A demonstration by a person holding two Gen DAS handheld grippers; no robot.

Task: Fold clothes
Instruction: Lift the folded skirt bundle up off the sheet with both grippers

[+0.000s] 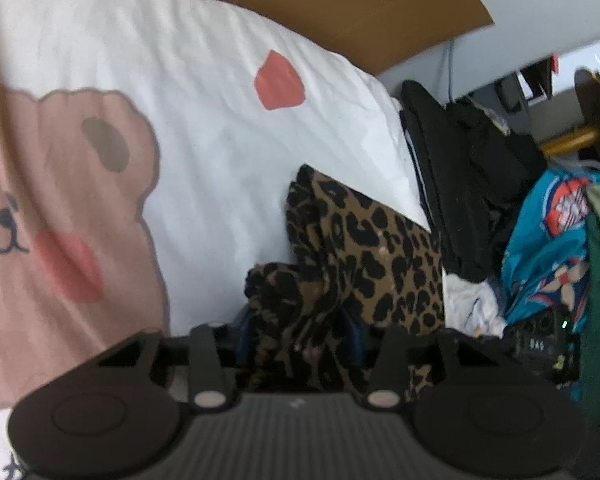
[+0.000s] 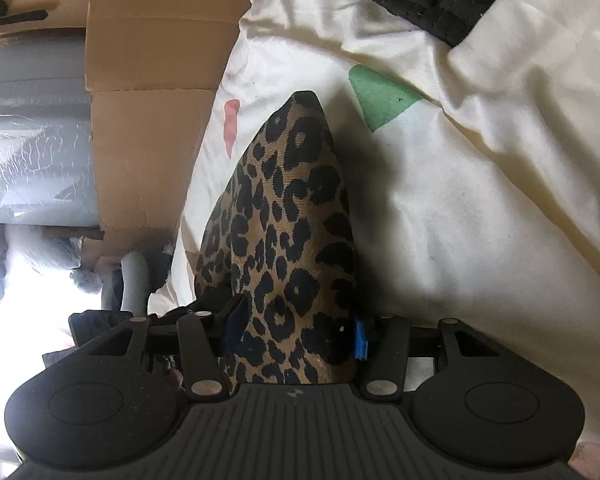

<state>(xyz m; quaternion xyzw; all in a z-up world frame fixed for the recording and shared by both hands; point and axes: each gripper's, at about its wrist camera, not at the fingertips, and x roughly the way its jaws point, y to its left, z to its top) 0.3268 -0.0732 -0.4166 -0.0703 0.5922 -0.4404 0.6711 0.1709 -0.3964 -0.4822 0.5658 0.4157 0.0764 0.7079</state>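
Both the left gripper (image 1: 296, 344) and the right gripper (image 2: 296, 336) clench the leopard-print garment (image 1: 364, 248), a soft, light, floppy cloth draped near the bed's (image 1: 204, 128) edge, probably best pinched at corners.

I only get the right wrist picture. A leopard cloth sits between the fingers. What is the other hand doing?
Observer: The left gripper has the same leopard-print garment between its fingers, bunched up there.
Operator: What is the cloth lying on?
Observer: A white bedsheet printed with a big pink bear face.
Operator: Any other clothes nearby?
Observer: Yes, a heap of black clothes at the sheet's edge, with a blue floral fabric beside it.
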